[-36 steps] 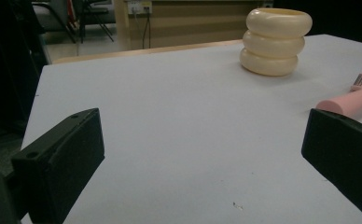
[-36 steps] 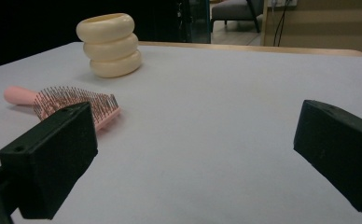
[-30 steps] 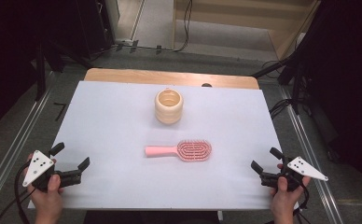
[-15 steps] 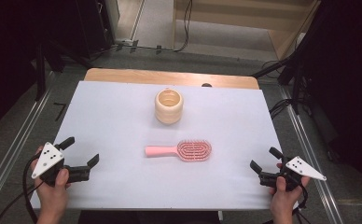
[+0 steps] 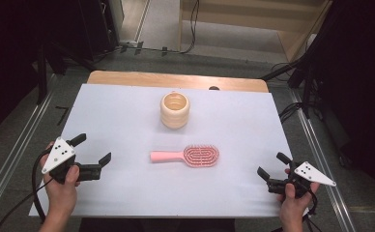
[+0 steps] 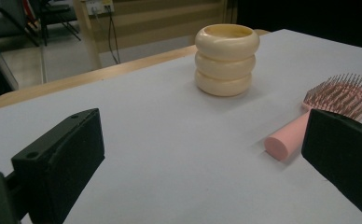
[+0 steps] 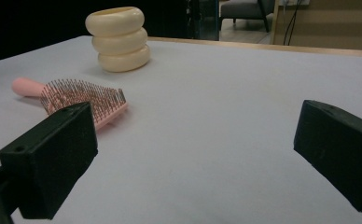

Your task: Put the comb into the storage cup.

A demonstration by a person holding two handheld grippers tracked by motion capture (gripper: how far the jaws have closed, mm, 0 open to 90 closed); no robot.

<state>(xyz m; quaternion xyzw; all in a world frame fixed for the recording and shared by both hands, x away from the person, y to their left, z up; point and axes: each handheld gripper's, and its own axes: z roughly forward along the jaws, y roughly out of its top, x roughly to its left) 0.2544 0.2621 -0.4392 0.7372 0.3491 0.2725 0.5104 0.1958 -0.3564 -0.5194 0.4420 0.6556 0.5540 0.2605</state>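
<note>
High view shows our left tool (image 5: 93,149) and right tool (image 5: 271,165) near the surface's (image 5: 127,111) front corners. Both gape wide, empty, flanking the pink hairbrush (image 5: 188,155).

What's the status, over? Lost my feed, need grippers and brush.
Left gripper open, empty, nearest the handle. Right gripper open, empty. Pink hairbrush flat, bristles up, untouched. Cream cup behind it, apart. Nothing between grippers and brush.
</note>
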